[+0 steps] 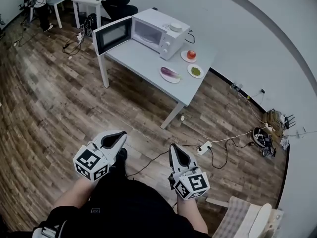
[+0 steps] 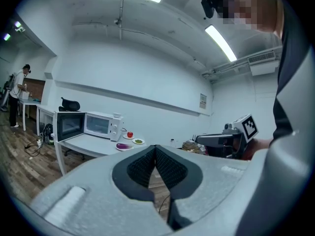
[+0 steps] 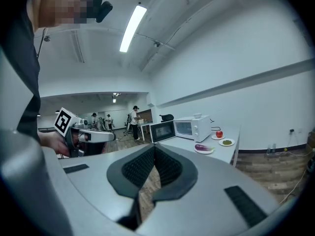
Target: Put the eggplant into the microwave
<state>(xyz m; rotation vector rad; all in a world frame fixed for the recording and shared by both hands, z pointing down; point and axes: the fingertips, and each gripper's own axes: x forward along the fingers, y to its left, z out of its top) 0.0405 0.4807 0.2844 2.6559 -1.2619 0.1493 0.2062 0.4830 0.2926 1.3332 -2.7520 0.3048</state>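
A purple eggplant [image 1: 170,73] lies on a white plate on the grey table [image 1: 143,63], far ahead of me across the wooden floor. Left of it stands the white microwave [image 1: 159,31], its door [image 1: 113,34] swung open. My left gripper [image 1: 121,133] and right gripper [image 1: 174,147] are held low in front of the person's body, well short of the table. Both are shut with nothing between the pads. The left gripper view has the eggplant [image 2: 123,145] and microwave [image 2: 101,124] small beyond the closed left gripper [image 2: 155,147]. The right gripper view has the eggplant [image 3: 203,147] past the closed right gripper [image 3: 154,146].
A red tomato [image 1: 191,54] and a plate of green food [image 1: 195,71] sit to the right of the microwave. A power strip [image 1: 204,147] with cables lies on the floor ahead to the right. A black chair [image 1: 118,4] and a person [image 1: 39,4] are at the back left.
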